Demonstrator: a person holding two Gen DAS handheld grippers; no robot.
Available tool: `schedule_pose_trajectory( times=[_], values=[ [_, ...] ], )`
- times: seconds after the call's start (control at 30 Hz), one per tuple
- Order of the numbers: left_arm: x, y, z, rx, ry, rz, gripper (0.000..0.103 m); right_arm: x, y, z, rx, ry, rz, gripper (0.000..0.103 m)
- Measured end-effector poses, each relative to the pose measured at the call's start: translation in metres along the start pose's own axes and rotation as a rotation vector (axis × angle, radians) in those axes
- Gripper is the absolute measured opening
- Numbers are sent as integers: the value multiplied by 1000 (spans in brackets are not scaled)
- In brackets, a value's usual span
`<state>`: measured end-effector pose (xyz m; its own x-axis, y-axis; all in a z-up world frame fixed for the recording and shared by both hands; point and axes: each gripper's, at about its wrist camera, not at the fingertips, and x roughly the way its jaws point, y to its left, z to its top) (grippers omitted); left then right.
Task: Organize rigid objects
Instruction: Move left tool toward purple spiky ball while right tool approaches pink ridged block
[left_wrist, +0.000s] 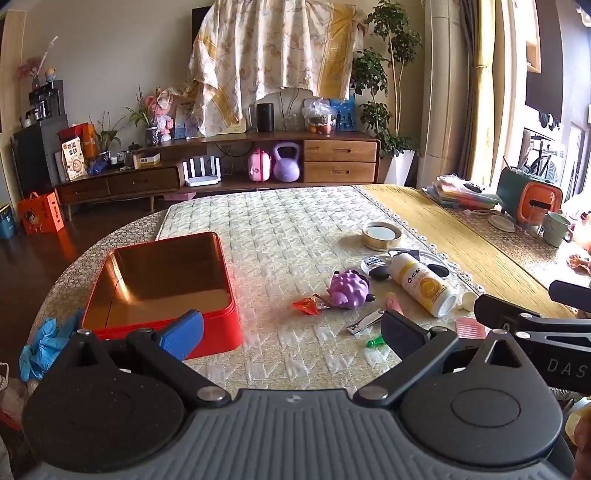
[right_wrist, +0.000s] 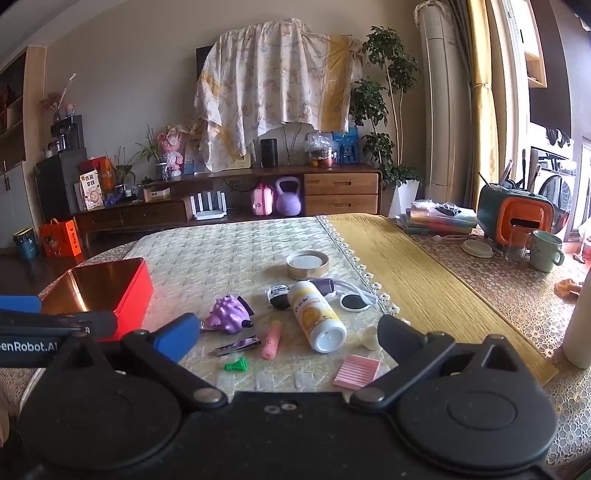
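Both units, left hand-held gripper (left_wrist: 291, 330) and right hand-held gripper (right_wrist: 288, 338), stand released above the counter (right_wrist: 236, 258). Right view reads "eenRobot.AI"; left reads "DAS". Red tin (left_wrist: 162, 291) sits left of the white bottle (right_wrist: 317, 319).

I see a red rectangular metal tin (left_wrist: 162, 295) with a golden, shiny inside. The quilted table cloth (left_wrist: 280, 229) is pale cream with a woven check pattern, and beside it lies a yellow textured runner (right_wrist: 424, 280). The lying plastic bottle (right_wrist: 317, 317) is white with a yellow label. The spiky toy (right_wrist: 229, 314) is purple, the small chess-like piece (right_wrist: 234, 366) green, the ribbed pad (right_wrist: 357, 371) pink. My grippers each have one blue finger (left_wrist: 183, 334) and one black.
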<state>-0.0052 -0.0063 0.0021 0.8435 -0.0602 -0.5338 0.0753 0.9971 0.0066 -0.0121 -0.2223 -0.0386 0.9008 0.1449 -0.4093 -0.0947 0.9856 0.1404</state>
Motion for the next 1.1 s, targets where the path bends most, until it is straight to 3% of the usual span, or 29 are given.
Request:
schedule_pose_trajectory(
  times=[1.1],
  values=[
    [2, 7, -5, -61, 36, -10, 103, -5, 7, 0, -8, -4, 5, 103]
  ],
)
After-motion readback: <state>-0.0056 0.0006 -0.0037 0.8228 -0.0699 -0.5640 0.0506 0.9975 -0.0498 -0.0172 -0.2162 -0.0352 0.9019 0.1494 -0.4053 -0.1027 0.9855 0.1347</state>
